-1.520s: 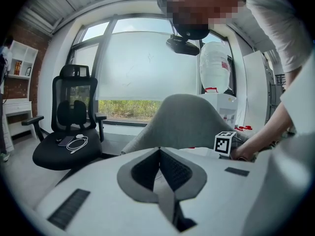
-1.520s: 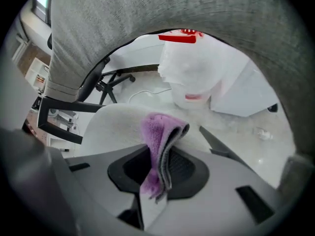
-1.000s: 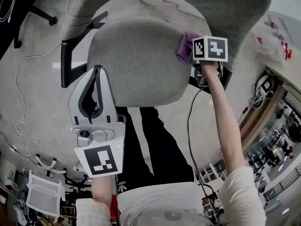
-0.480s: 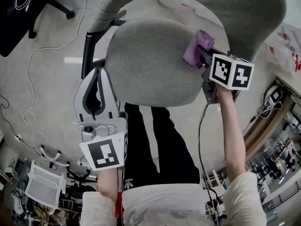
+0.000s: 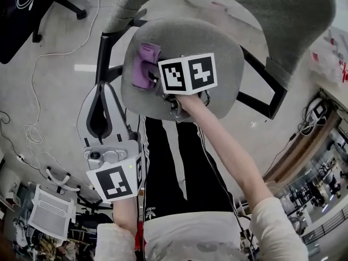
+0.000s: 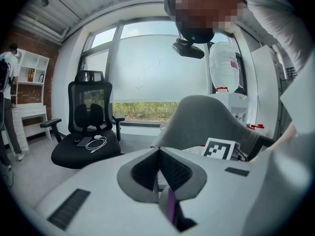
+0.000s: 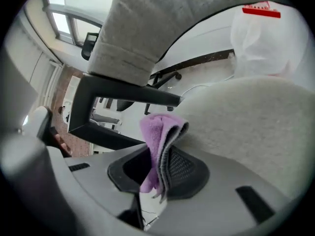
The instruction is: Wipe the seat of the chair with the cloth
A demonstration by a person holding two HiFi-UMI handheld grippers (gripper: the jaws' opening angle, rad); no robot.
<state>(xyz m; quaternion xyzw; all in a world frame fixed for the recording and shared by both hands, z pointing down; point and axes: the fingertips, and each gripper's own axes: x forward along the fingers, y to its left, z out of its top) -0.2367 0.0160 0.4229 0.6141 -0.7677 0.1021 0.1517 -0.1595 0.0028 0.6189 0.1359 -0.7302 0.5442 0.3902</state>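
Note:
The grey chair seat lies below me, with its backrest behind it. My right gripper, mostly hidden under its marker cube, is shut on the purple cloth and holds it on the left part of the seat. In the right gripper view the folded cloth is pinched in the right gripper and touches the seat. My left gripper hangs shut and empty beside the seat's left edge. In its own view the left gripper points past the backrest.
Black armrests flank the seat. White cables trail over the floor at left, and a white plastic bag lies at right. A black office chair stands by the window, and a person stands far left.
My right gripper has swept the cloth across the seat from its right side to its left side. The left gripper has stayed almost where it was.

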